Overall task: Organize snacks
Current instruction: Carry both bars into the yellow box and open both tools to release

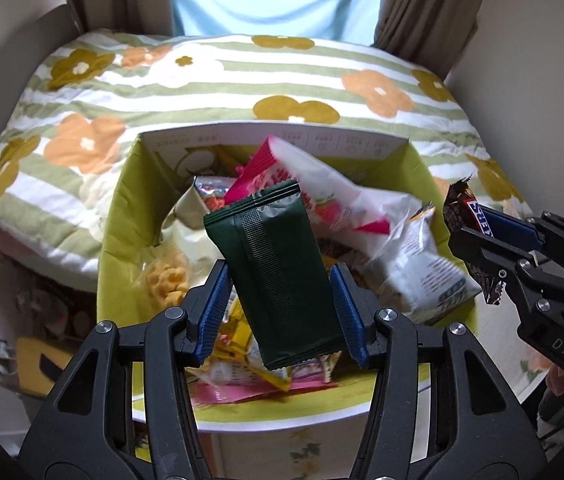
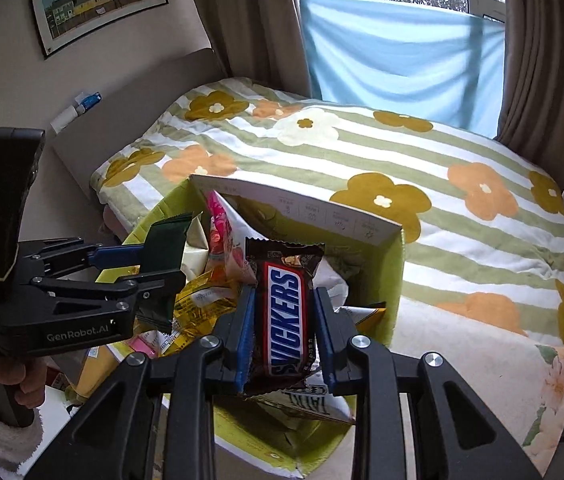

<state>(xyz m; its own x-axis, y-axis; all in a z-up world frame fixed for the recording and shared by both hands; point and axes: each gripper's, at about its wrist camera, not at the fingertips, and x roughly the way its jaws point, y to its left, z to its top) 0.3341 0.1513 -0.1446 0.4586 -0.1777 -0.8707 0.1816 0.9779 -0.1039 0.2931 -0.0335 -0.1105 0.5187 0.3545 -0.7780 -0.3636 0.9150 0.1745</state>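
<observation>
My left gripper (image 1: 280,280) is shut on a dark green snack packet (image 1: 278,272), held upright over the open lime-green box (image 1: 122,216). The right gripper (image 2: 283,316) is shut on a Snickers bar (image 2: 283,312) above the same box (image 2: 395,276). In the left wrist view the right gripper (image 1: 477,256) with the Snickers bar (image 1: 465,216) hangs at the box's right edge. In the right wrist view the left gripper (image 2: 154,272) with the green packet (image 2: 166,240) is over the box's left side. The box holds several snacks, among them a pink and white bag (image 1: 321,184).
The box stands at the foot of a bed with a striped flower-print quilt (image 2: 461,216). Brown curtains (image 2: 254,20) and a light blue cloth (image 2: 397,52) hang behind the bed. A person's hand (image 2: 6,376) in a white fluffy sleeve holds the left gripper's handle. Clutter lies on the floor at the left (image 1: 42,320).
</observation>
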